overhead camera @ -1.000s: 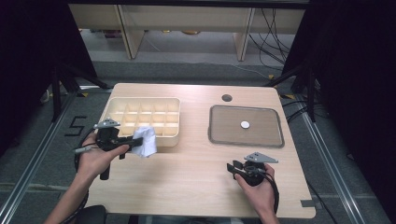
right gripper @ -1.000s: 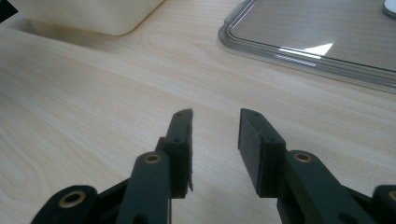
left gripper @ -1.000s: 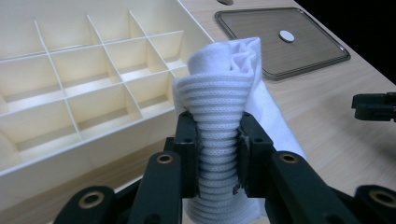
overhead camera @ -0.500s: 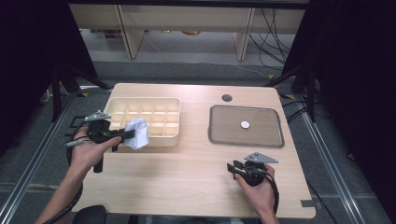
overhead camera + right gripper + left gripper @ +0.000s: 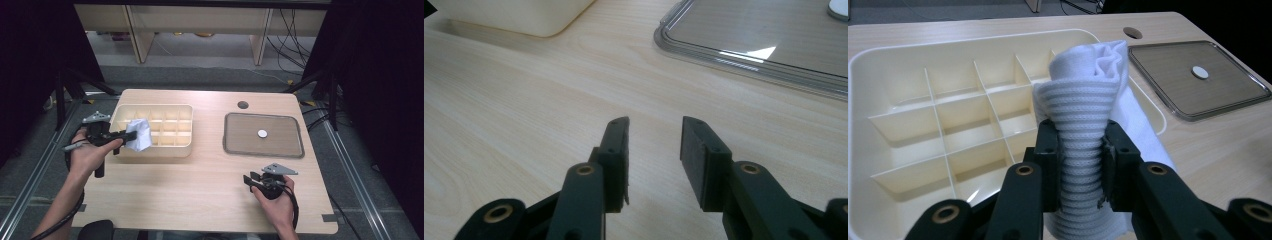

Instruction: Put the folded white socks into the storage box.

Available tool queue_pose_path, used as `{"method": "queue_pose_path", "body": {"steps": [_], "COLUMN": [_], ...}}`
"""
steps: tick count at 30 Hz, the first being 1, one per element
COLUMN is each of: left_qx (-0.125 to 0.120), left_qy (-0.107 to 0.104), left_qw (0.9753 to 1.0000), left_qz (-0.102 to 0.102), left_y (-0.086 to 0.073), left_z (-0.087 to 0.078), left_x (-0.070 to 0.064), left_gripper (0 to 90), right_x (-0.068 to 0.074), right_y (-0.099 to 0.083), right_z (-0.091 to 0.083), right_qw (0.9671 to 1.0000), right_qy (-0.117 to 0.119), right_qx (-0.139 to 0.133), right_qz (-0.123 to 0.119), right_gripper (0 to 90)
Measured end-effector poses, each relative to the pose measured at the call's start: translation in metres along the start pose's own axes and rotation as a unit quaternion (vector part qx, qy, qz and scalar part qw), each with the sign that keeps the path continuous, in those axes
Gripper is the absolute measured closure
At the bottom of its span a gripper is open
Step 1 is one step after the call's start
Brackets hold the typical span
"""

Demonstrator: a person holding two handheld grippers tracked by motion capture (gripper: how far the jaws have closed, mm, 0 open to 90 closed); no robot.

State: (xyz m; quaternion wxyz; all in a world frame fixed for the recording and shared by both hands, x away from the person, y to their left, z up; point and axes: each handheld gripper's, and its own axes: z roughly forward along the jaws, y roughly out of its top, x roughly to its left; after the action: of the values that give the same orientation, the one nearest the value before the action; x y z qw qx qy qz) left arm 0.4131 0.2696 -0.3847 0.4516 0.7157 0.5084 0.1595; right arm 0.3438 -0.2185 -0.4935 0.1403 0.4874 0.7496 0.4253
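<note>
Two grippers here: the left gripper (image 5: pixel 131 134) is clamped on a rolled white sock (image 5: pixel 1087 150), holding it above the near-left corner of the cream divided tray (image 5: pixel 155 150). Over at the near right, the right gripper (image 5: pixel 653 150) sits low over the table (image 5: pixel 200 185), jaws apart, gripping nothing.

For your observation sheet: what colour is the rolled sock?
White, with a ribbed cuff; the rolled sock shows best in the left gripper view.
</note>
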Motion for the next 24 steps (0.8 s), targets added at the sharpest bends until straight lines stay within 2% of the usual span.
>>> {"method": "queue_pose_path", "body": {"steps": [2,3,4,5,6,8,9,10,13,15,16,17,18,21,24], "left_qx": [-0.002,-0.002,-0.003,-0.002,-0.003,-0.003,-0.004,-0.001,0.001,0.003,0.003,0.008,0.005,0.011,0.006], "left_qy": [0.004,0.004,0.009,0.014,0.016,0.019,0.019,0.021,0.026,0.032,0.036,0.038,0.04,0.049,0.052], "left_qw": [1.0,1.0,0.9999,0.9999,0.9999,0.9998,0.9998,0.9997,0.9996,0.9993,0.9992,0.9991,0.9989,0.9985,0.9982], "left_qz": [-0.001,-0.001,-0.003,-0.002,-0.004,-0.006,-0.009,-0.009,-0.014,-0.018,-0.02,-0.016,-0.023,-0.023,-0.03], "left_y": [0.001,0.001,0.003,0.004,0.005,0.006,0.006,0.007,0.006,0.006,0.006,0.006,0.006,0.006,0.006], "left_z": [0.0,0.0,0.0,0.0,0.0,0.0,0.0,0.0,0.001,0.002,0.003,0.002,0.003,0.003,0.005], "left_x": [0.003,0.003,0.007,0.009,0.01,0.013,0.015,0.017,0.024,0.029,0.031,0.035,0.036,0.044,0.048], "left_gripper": [72.7,72.8,72.7,72.8,72.8,72.7,72.8,72.7,72.8,72.7,72.8,72.8,72.7,72.7,72.7], "right_x": [0.001,0.001,0.003,0.003,0.003,0.003,0.002,-0.001,-0.001,0.0,0.002,0.003,0.003,0.003,0.003], "right_y": [-0.001,0.0,-0.001,-0.001,-0.001,0.0,0.0,-0.001,0.0,0.0,-0.001,-0.001,-0.001,-0.002,-0.002], "right_z": [0.001,0.001,0.002,0.001,0.001,-0.002,-0.002,0.0,-0.001,-0.001,-0.001,0.0,0.001,0.001,0.001], "right_qw": [0.9999,1.0,0.9999,0.9999,0.9998,0.9998,0.9999,1.0,1.0,1.0,0.9999,0.9998,0.9998,0.9998,0.9998], "right_qy": [0.006,-0.002,0.004,0.004,0.005,-0.002,-0.003,0.001,-0.004,-0.005,-0.004,0.003,0.005,0.004,0.002], "right_qx": [-0.007,-0.005,-0.005,-0.006,-0.005,0.005,0.002,-0.009,-0.007,-0.003,0.002,-0.007,-0.01,-0.008,-0.005], "right_qz": [0.004,-0.004,0.014,0.01,0.017,0.018,0.016,0.002,-0.001,0.001,0.015,0.02,0.018,0.017,0.016], "right_gripper": [64.6,64.5,64.5,64.5,64.5,64.4,64.4,64.5,64.5,64.4,64.4,64.5,64.5,64.5,64.5]}}
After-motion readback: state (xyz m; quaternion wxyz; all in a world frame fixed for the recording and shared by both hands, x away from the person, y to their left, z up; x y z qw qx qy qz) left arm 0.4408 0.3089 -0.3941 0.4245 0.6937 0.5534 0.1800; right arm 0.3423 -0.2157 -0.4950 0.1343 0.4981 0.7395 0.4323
